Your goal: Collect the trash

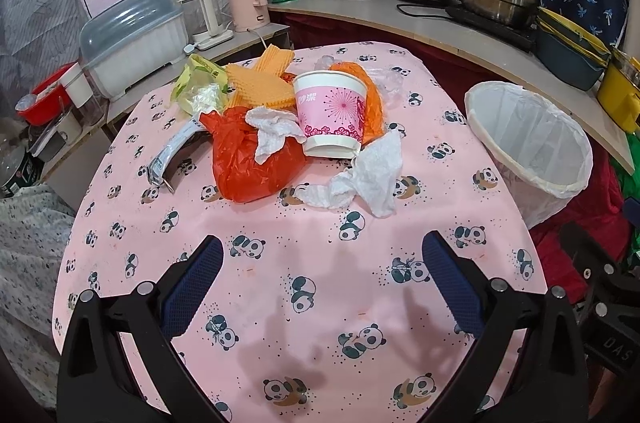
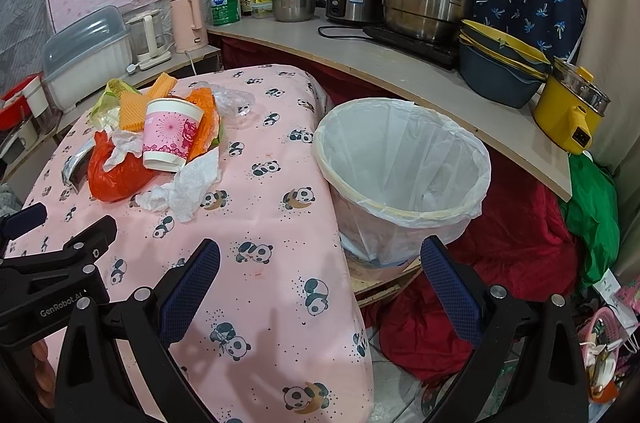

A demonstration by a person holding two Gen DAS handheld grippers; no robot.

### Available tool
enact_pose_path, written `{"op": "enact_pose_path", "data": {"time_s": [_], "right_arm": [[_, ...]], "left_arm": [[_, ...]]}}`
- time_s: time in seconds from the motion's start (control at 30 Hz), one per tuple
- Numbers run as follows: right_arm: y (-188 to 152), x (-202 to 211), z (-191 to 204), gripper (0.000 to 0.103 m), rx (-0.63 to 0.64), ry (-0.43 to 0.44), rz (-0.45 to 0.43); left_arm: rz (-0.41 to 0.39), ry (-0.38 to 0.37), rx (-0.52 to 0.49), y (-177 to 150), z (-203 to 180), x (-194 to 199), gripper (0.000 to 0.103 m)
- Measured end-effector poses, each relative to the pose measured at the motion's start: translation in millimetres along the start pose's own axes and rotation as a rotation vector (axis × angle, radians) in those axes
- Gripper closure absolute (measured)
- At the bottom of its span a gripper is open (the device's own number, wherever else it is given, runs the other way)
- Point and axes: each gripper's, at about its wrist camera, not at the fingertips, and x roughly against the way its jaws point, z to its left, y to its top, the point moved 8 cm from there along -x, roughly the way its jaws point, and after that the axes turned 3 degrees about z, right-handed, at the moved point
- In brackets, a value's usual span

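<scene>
Beside the table [image 2: 280, 183] edge, lined bin [image 2: 404, 179], mouth unobstructed.

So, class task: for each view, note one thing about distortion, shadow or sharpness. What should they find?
Left wrist view: fisheye bends the counter edge into a curve, and soft shadows of the left tool fall on the panda tablecloth. Right wrist view: dark vignette corners; the bin is sharp, with no glare.

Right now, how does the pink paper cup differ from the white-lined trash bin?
The pink paper cup stands on the panda tablecloth amid the litter; the white-lined trash bin sits beside the table, lower. The cup is small and printed; the bin is far larger and plain. Both open upward and taper downward.
</scene>
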Motion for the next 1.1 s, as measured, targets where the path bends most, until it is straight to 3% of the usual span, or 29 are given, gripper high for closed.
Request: {"op": "enact_pose_path", "data": {"time_s": [0.53, 1.1], "right_arm": [[0.5, 0.2, -0.5, 0.007, -0.002, 0.001, -0.001], [1.1, 0.8, 0.2, 0.007, 0.000, 0.002, -0.002]], "left_arm": [[-0.044, 0.007, 0.001, 6.1, 0.2, 4.1, 0.008], [-0.027, -0.009, 0.009, 3.8, 0.9, 2.7, 0.008]]}}
